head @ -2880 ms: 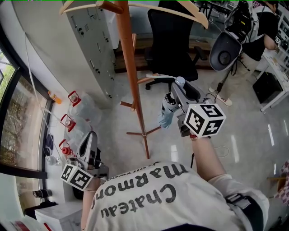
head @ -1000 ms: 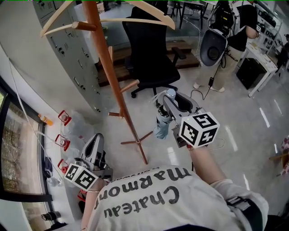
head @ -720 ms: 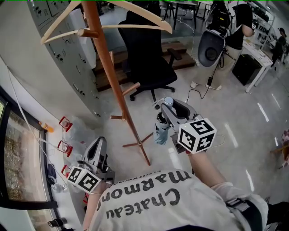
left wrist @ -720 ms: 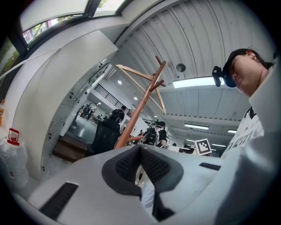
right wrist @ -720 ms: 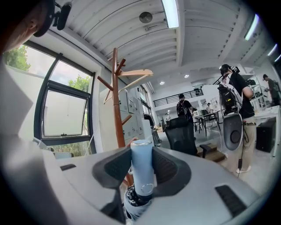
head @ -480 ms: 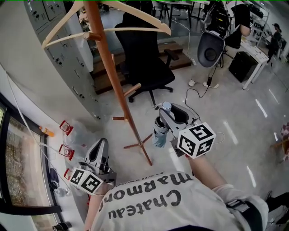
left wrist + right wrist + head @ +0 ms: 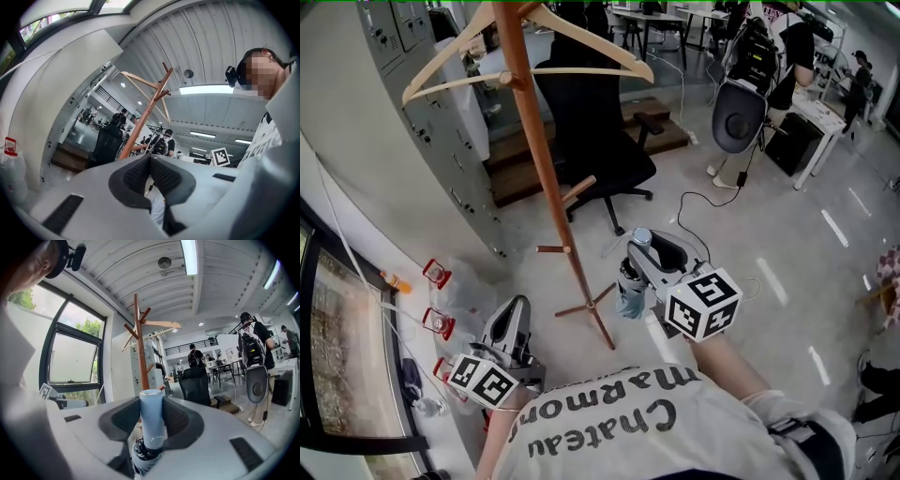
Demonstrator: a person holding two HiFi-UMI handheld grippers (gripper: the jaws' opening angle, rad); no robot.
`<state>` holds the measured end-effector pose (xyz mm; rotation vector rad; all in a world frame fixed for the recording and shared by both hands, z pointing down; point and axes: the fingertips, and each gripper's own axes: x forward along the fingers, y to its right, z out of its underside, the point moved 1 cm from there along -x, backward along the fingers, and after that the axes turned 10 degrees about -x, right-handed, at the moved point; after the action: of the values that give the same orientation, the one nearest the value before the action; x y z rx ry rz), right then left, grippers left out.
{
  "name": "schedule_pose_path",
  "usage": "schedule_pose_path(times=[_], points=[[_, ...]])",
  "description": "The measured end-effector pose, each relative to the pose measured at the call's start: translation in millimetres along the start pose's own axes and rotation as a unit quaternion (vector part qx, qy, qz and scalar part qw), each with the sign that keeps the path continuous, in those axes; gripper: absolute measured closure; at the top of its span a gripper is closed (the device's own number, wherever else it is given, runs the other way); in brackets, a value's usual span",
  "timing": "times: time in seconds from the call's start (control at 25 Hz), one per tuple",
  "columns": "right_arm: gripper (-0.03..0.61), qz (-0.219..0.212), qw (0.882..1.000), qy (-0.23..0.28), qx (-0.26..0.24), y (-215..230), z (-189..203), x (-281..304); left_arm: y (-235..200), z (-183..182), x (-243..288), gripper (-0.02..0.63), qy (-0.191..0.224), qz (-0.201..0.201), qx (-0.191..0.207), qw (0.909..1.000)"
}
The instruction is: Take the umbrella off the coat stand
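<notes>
A folded pale-blue umbrella [image 7: 629, 284] hangs upright from my right gripper [image 7: 644, 247], whose jaws are shut on its light-blue handle [image 7: 151, 420]. It is well clear of the wooden coat stand [image 7: 546, 178], which rises to the left of it. In the right gripper view the stand [image 7: 139, 348] shows beyond the handle, and my right gripper [image 7: 151, 423] clamps the handle on both sides. My left gripper [image 7: 515, 311] sits low at the left, shut, with nothing in it. Its pads [image 7: 136, 176] meet, and the coat stand [image 7: 144, 119] is ahead of it.
Wooden hangers [image 7: 581, 66] hang from the stand's top. A black office chair [image 7: 591, 122] stands behind it. Grey cabinets [image 7: 441, 141] line the left wall. Plastic bags with red tags [image 7: 441, 281] lie on the floor. A person [image 7: 792, 52] stands by desks at the back right.
My right gripper has drawn the umbrella farther back from the coat stand, lower in the head view. The left gripper has shifted a little. The view has backed off from the stand.
</notes>
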<state>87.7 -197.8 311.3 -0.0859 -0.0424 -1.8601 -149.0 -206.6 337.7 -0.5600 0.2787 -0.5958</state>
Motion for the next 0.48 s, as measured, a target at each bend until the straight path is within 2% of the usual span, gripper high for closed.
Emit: schedule_pose_path(times=[0.48], points=[[0.420, 0.005, 1.000, -0.005, -0.003, -32.0, 3.2, -28.1, 15.0, 1.6, -34.2, 0.591, -0.004, 0.011, 0.002, 0.9999]])
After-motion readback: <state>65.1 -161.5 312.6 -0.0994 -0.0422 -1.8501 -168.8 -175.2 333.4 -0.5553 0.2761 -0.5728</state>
